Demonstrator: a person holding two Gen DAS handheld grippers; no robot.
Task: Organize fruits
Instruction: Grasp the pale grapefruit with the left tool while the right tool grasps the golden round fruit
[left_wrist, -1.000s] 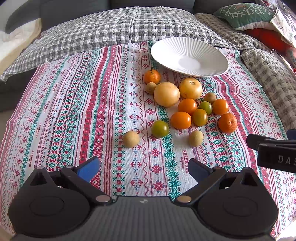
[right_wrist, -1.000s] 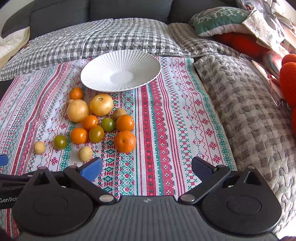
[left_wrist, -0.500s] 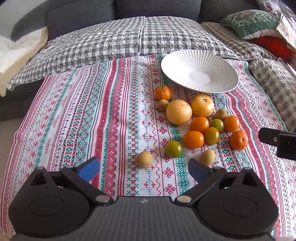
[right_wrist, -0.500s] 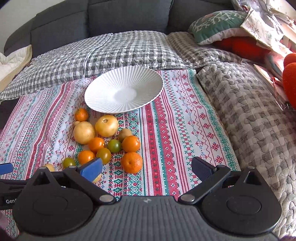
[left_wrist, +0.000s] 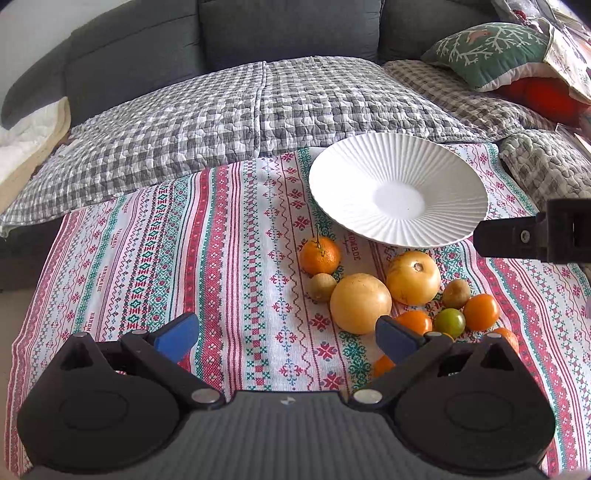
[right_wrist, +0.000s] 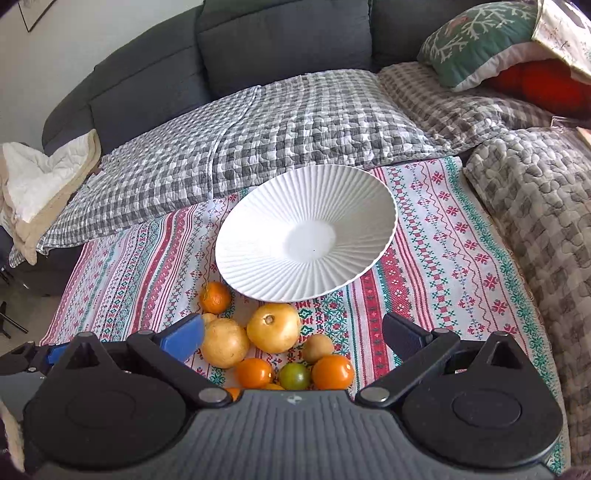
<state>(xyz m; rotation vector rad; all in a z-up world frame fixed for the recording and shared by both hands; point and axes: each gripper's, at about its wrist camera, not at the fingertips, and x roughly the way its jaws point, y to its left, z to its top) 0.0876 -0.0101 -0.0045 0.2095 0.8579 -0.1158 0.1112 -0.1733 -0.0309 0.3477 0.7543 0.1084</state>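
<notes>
Fruits (right_wrist: 273, 326) lie in one loose cluster on the striped cloth (left_wrist: 221, 258), just in front of the white ribbed plate (right_wrist: 306, 236). The cloth covers a sofa seat, not a table. The cluster comprises two large yellow fruits (left_wrist: 360, 302), a stemmed mandarin (left_wrist: 319, 254), several orange tomatoes (right_wrist: 332, 371), a green tomato (right_wrist: 294, 376) and small brownish fruits (left_wrist: 322, 287). Some pieces touch; none is stacked.

Container status: the plate is the only receptacle in view and holds nothing. Its near rim sits just beside the mandarin and one yellow fruit, so the transfer path is judged short. No fruit has been moved into it yet.

Left claw (left_wrist: 284, 334): fingers apart, holding nothing, positioned low over the cloth to the left of the cluster. Its right finger overlaps the nearest orange fruits in the left wrist view.

Right claw (right_wrist: 293, 338): fingers apart, holding nothing, aimed at the cluster, with the yellow fruits and tomatoes lying between its fingers in the right wrist view. This alignment suggests a first pick by the right claw. Round fruit on soft fabric may roll when nudged.
</notes>
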